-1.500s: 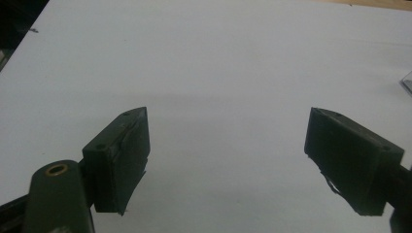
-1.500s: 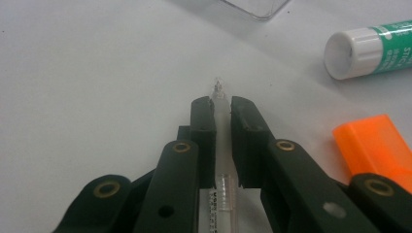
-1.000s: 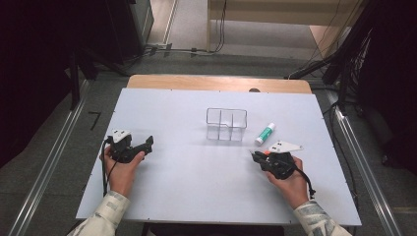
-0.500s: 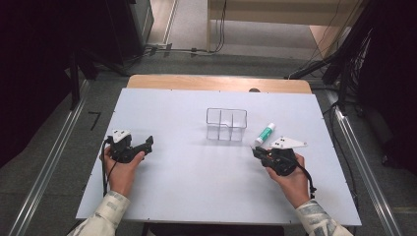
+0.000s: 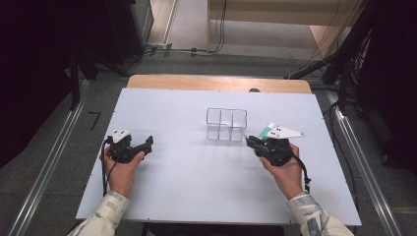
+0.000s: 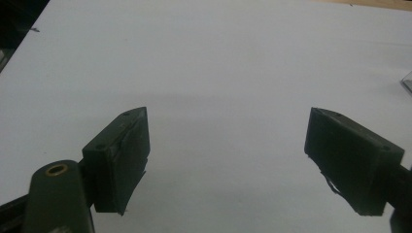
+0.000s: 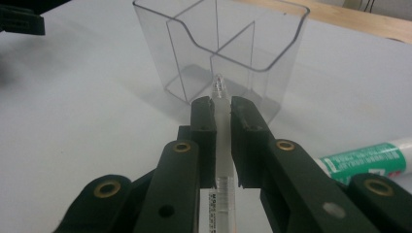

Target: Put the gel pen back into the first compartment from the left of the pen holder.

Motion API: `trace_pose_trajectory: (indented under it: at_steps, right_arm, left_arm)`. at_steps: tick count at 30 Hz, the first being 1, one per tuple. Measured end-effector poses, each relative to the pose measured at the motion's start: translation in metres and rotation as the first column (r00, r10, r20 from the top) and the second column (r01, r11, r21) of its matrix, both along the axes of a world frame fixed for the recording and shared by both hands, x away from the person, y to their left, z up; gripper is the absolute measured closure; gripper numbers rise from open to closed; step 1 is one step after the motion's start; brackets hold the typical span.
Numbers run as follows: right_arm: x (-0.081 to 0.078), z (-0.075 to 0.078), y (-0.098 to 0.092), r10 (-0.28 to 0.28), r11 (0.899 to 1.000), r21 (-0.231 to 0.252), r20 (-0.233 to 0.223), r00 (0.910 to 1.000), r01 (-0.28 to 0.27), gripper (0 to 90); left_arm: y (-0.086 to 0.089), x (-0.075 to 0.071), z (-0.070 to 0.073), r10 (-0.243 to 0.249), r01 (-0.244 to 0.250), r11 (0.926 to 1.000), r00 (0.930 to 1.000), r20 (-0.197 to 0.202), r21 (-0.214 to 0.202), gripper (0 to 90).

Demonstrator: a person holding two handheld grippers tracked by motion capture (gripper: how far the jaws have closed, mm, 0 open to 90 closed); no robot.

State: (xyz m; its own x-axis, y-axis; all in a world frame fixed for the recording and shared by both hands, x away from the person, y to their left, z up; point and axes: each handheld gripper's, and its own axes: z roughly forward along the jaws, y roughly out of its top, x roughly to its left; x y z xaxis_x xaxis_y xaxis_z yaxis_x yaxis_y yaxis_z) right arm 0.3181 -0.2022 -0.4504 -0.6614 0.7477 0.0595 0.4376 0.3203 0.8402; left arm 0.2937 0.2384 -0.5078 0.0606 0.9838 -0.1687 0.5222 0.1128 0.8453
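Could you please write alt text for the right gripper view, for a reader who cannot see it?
The right gripper has its two black jaws shut on a slim clear pen, tip pointing away toward a clear plastic divided organizer standing on the white table. A white tube with a green label lies on the table beside the right jaw.

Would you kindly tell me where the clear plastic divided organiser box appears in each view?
High view: clear plastic divided organiser box stands mid-table, just left of the right gripper.
Left gripper view: a clear corner at the right edge, probably it.
Right gripper view: top centre, beyond the jaws.
Shared landmark: white tabletop.
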Motion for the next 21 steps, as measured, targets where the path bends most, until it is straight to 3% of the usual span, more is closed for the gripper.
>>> trace_pose_trajectory:
  at_steps: [21]
  right_arm:
    - [0.025, 0.02, 0.032, 0.02, 0.999, 0.042, 0.03, 0.9993, -0.021, 79.0]
  left_arm:
    - [0.0, 0.001, 0.0, -0.004, 0.004, 1.0, 1.0, 0.002, -0.002, 17.2]
